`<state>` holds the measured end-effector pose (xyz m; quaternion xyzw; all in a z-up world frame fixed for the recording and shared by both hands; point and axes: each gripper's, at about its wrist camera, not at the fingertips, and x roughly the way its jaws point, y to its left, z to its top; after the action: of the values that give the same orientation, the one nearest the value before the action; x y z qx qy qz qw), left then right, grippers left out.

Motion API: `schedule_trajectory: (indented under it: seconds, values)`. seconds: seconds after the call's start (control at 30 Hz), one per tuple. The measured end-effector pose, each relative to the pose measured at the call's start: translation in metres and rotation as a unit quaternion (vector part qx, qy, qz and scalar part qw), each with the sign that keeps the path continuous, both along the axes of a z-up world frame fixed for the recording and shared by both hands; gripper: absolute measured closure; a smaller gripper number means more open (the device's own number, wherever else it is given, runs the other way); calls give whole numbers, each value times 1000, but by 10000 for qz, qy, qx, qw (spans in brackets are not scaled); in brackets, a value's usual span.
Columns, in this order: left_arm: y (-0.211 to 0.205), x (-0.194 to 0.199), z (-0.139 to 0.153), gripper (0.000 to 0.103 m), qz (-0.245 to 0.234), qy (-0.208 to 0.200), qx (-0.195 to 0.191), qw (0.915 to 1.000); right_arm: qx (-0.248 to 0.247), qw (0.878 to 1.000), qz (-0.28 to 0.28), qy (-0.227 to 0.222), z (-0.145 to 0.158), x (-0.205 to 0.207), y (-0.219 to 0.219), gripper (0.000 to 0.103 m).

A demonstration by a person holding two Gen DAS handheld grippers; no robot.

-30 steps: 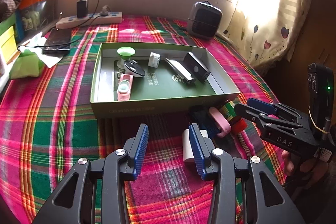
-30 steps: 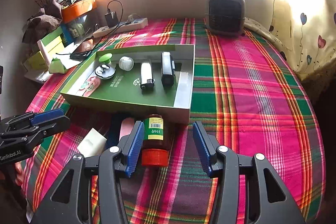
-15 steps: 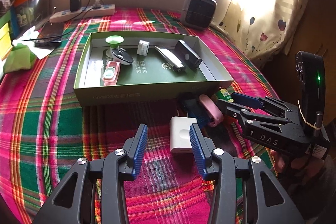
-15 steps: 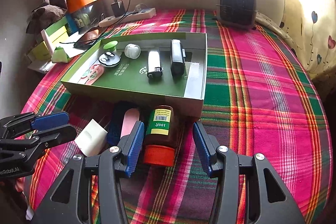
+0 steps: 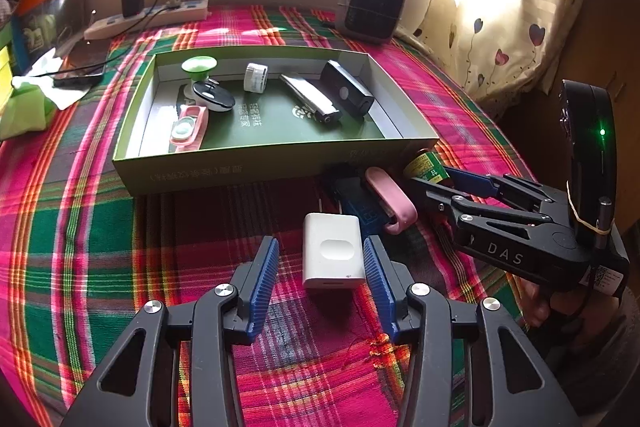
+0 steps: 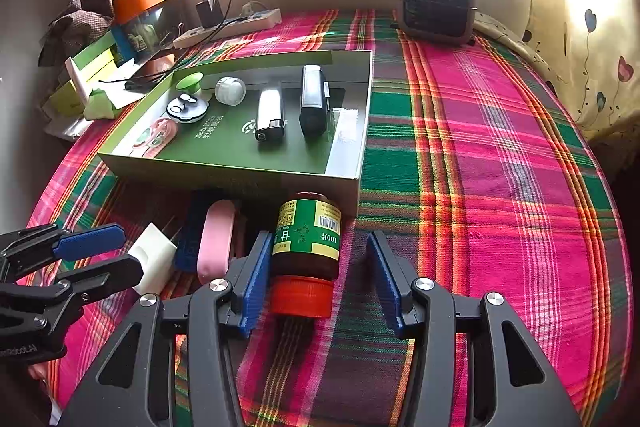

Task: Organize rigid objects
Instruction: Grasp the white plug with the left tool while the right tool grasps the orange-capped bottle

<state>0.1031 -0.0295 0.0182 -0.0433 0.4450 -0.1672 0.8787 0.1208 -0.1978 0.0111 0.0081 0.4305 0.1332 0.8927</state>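
Note:
A white charger block (image 5: pixel 333 253) lies on the plaid cloth between the open fingers of my left gripper (image 5: pixel 319 277), nearer the right pad; contact is unclear. My right gripper (image 6: pixel 316 277) stands open around a brown bottle (image 6: pixel 306 247) with a green label and red cap, lying on its side with its left side against the left pad. Beside the bottle lie a pink case (image 6: pixel 216 241) and a dark blue object (image 6: pixel 191 227). The green box (image 5: pixel 240 171) holds several small items, among them a silver lighter (image 6: pixel 270 115) and a black device (image 6: pixel 314 99).
A small heater (image 6: pixel 436 1) stands at the back by the wall. A power strip (image 5: pixel 148 21) with a plugged charger lies at the back left, near a phone (image 5: pixel 82 67) and cluttered boxes. Open plaid cloth stretches right of the box (image 6: pixel 480 147).
My left gripper has swung right and forward until its open fingers straddle the white charger block. My right gripper has moved forward along the bottle, its fingers now flanking the cap end.

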Motion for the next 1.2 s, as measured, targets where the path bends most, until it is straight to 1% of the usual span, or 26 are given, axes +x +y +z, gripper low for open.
schedule_trajectory:
  seconds: [0.07, 0.13, 0.27, 0.53, 0.63, 0.73, 0.83, 1.2]
  values:
    - [-3, 0, -1, 59, -14, 13, 21, 10000, -6, 10000, -6, -19, 1, -1, -2, 64]
    - [-5, 1, -3, 59, -29, 28, 47, 10000, -7, 10000, -45, -22, 1, -1, -5, 70]
    - [-10, 2, -5, 59, -48, 41, 106, 9999, 17, 9999, -107, -47, 2, -3, -11, 70]
    - [-15, 5, -10, 59, 2, 90, 208, 9997, -122, 9996, -258, -80, 3, -11, -26, 70]
    - [-17, 5, -10, 59, 21, 28, 318, 9995, -150, 9994, -300, -42, 2, -14, -31, 70]
    - [-17, 5, -11, 59, 45, -2, 345, 9994, -108, 9993, -366, -37, 2, -17, -36, 70]
    - [-17, 6, -11, 59, 97, -56, 472, 9988, -100, 9992, -386, -40, 2, -19, -39, 70]
    - [-14, 7, -12, 60, 162, -92, 479, 9987, -75, 9992, -392, -30, 1, -20, -38, 70]
